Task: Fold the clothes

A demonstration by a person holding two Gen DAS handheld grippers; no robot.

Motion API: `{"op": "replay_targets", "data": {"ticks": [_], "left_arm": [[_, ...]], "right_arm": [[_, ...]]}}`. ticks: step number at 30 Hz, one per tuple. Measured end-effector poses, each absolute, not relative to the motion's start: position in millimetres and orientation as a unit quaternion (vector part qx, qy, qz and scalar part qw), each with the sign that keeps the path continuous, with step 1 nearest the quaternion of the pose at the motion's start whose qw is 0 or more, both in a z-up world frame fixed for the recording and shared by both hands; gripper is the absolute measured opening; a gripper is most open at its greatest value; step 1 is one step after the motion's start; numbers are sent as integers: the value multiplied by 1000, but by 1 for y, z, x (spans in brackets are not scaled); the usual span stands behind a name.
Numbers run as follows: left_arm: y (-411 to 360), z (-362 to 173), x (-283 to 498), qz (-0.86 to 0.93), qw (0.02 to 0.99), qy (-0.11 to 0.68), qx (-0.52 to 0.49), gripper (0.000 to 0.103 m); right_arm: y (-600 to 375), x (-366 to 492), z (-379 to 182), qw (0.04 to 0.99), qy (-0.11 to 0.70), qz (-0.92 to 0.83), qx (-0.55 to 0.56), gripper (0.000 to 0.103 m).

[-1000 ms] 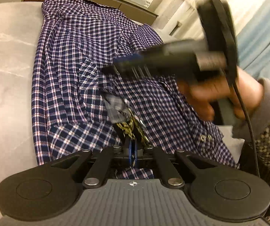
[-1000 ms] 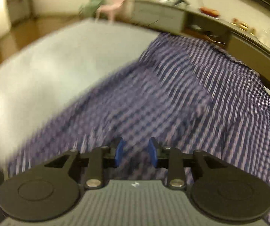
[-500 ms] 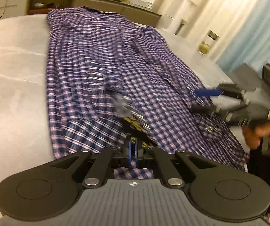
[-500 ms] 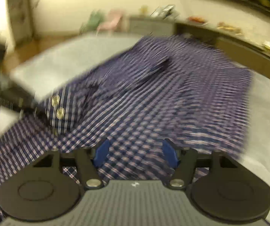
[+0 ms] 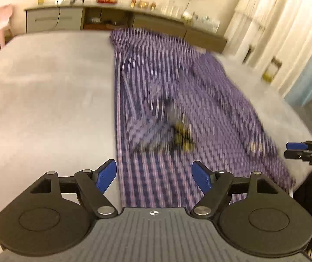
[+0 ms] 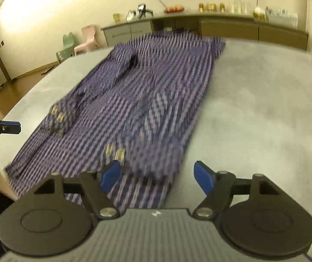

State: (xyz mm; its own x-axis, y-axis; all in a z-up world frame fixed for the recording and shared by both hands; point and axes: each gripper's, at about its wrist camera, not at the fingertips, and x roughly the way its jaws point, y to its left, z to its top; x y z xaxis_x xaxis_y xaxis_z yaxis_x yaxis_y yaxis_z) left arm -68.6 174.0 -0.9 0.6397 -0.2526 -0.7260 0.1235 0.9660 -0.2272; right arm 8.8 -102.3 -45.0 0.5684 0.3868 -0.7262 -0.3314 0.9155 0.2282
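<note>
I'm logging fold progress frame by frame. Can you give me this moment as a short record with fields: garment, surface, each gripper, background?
garment: plaid shirt, spread flat, sleeves folded in over the body
cuff: buttoned cuff lying on the shirt
surface: grey table
left gripper: open, empty, above the shirt's near edge
right gripper: open, empty
background: sideboard, pink chair

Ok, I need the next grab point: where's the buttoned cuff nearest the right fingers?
In the right wrist view, the buttoned plaid cuff lies on the shirt's near end, just beyond the left blue finger.
</note>
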Motion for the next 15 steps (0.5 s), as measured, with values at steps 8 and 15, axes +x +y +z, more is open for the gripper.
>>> {"op": "replay_targets", "data": {"ticks": [8,15], "left_arm": [[145,-22,-94,-105,886,451,-20,80],[125,-25,-98,-118,884,453,-1,57]], "right_arm": [[-73,-35,-65,871,439,217,-45,69],[-64,-56,-56,866,436,231,-76,16]]}}
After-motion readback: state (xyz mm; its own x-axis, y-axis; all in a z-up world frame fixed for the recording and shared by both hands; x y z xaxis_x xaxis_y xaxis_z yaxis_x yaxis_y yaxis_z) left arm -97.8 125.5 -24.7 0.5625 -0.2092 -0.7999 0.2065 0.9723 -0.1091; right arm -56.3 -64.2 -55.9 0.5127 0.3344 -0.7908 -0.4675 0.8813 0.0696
